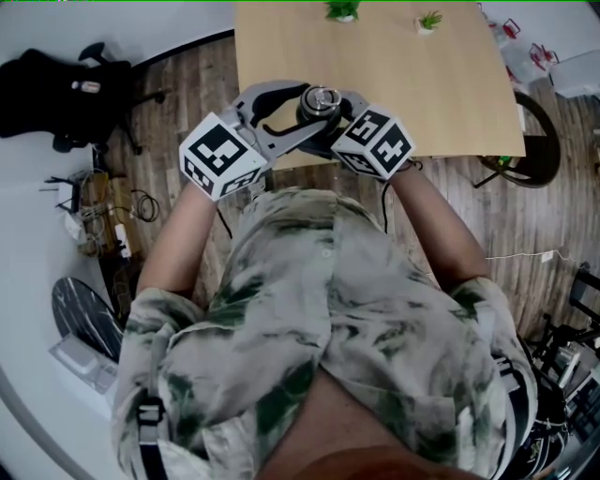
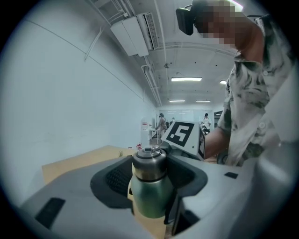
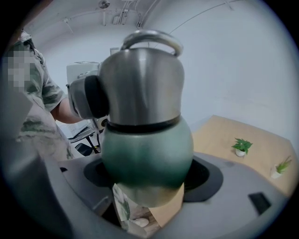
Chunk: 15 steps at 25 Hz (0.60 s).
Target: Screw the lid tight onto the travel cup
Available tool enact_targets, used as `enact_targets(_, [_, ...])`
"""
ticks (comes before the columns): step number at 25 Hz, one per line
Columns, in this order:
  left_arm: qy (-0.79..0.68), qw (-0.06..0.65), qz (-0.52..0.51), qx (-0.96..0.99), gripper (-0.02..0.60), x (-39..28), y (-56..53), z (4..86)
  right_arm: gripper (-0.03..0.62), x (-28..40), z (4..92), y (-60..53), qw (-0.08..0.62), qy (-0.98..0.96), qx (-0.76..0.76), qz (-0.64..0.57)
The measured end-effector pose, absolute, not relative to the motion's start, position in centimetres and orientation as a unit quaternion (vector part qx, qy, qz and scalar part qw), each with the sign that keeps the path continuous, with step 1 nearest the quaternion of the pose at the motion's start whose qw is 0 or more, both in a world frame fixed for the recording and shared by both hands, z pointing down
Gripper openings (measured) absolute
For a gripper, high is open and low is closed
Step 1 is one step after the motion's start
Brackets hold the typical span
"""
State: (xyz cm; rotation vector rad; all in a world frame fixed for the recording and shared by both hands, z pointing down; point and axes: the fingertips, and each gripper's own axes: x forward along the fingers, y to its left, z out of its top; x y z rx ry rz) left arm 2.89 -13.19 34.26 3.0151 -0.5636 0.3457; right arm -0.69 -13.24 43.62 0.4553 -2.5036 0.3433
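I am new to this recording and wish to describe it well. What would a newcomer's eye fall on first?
The green travel cup with its steel lid fills the right gripper view: the right gripper clamps its body, the left gripper clamps the lid. In the head view, the black-and-white marker cubes stand out above the near edge of the table, with two potted plants at its far edge.

In the right gripper view the travel cup [image 3: 147, 154] is blocking most of the left gripper [image 1: 302, 111]; one pad [image 3: 88, 97] is peeking out at 9 o'clock. In the head view it and the right gripper [image 1: 336, 117] are covering the cup's body; only the lid [image 1: 322, 97] is showing. At 12 o'clock the frame edge is cutting a potted plant [image 1: 342, 9]. People [image 2: 161, 122] in the left gripper view are standing too far off to make out.
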Motion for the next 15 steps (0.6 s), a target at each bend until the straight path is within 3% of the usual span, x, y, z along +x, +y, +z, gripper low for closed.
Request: enact_targets(15, [-0.339,0.035,0.118,0.933,0.242,2.68,-12.81,34.24,0.405,-1.26,44.26,-13.32,0.277,-0.926,0.207,0.150])
